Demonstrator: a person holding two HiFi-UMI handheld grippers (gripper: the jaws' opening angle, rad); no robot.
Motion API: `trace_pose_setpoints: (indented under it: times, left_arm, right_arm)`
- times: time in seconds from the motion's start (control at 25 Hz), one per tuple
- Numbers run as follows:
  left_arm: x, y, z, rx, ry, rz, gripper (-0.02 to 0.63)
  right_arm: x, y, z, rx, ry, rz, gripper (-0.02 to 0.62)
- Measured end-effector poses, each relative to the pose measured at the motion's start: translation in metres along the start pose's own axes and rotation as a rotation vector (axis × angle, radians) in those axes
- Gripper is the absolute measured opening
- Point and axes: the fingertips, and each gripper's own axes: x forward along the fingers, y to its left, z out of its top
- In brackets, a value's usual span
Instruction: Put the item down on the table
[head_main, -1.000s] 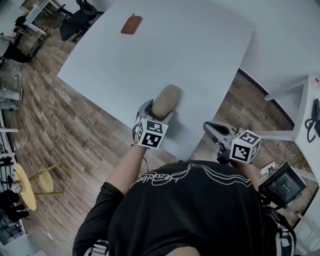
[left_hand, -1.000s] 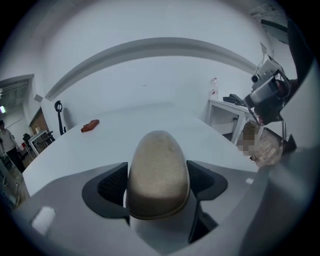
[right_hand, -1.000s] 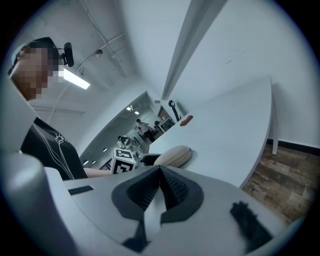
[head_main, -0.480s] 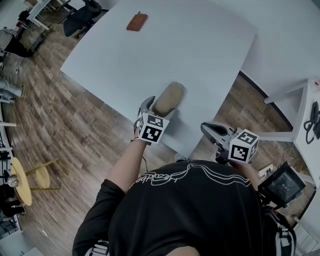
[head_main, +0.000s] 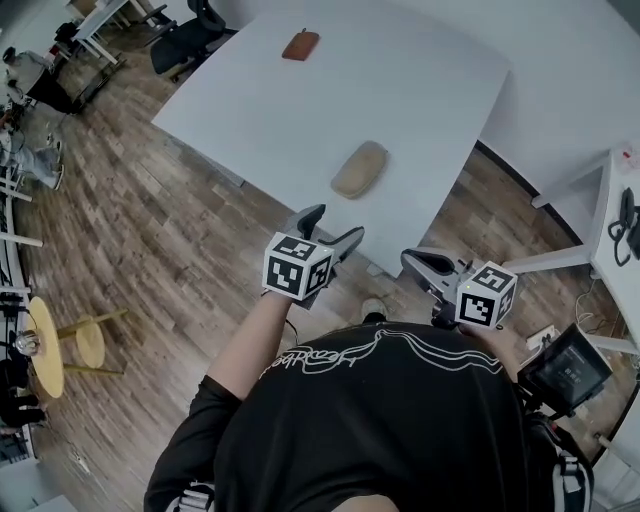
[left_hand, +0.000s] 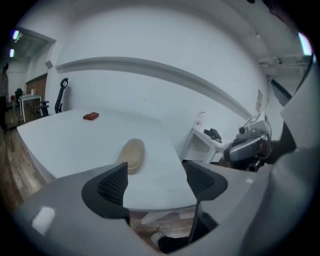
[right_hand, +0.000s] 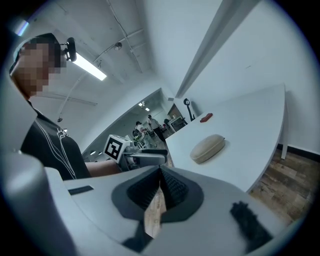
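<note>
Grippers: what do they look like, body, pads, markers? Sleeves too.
Both the left gripper and right gripper have grey bodies, black ribbed pads and a white cube with black square markers. The person wears a black short-sleeved T-shirt with a white line print.

- The white table (head_main: 420, 80) stands in front of me, with a tan oval case (head_main: 360, 169) lying flat on it near the edge on my side.
- Well beyond the case, by the table's far edge, I see a small reddish-brown pouch (head_main: 300, 45).
</note>
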Motion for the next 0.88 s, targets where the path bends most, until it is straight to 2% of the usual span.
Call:
trace_pose_setpoints:
  times: [0.08,0.2,0.32,0.44,0.68,0.88]
  left_arm:
    - [-0.026,-0.023,-0.005,-0.037,-0.017,-0.053,0.372]
    - [-0.07,-0.058,-0.019,-0.055,-0.02,-0.123,0.312]
    - [-0.113,-0.091,-0.034,-0.066,-0.027,-0.191,0.149]
    - [-0.156,-0.115,-0.045,-0.058,-0.07,-0.21,0.014]
    - [-0.224,-0.154,-0.075,0.009,-0.083,-0.228,0.005]
    - [-0.247,-0.158,-0.1,-0.041,-0.052,-0.23,0.005]
  right_arm:
    - [-0.001,0.023,-0.01,-0.015,-0.005,0.0,0.006]
    - [-0.003,0.062,-0.024,-0.039,-0.026,0.0,0.006]
    - [-0.004,0.099,-0.034,-0.054,-0.056,0.011,0.006]
    - [-0.01,0.138,-0.045,-0.091,-0.085,0.017,0.006]
    - [-0.019,0.198,-0.074,-0.095,-0.111,0.012,0.006]
    - [-0.015,0.239,-0.088,-0.141,-0.099,0.026,0.006]
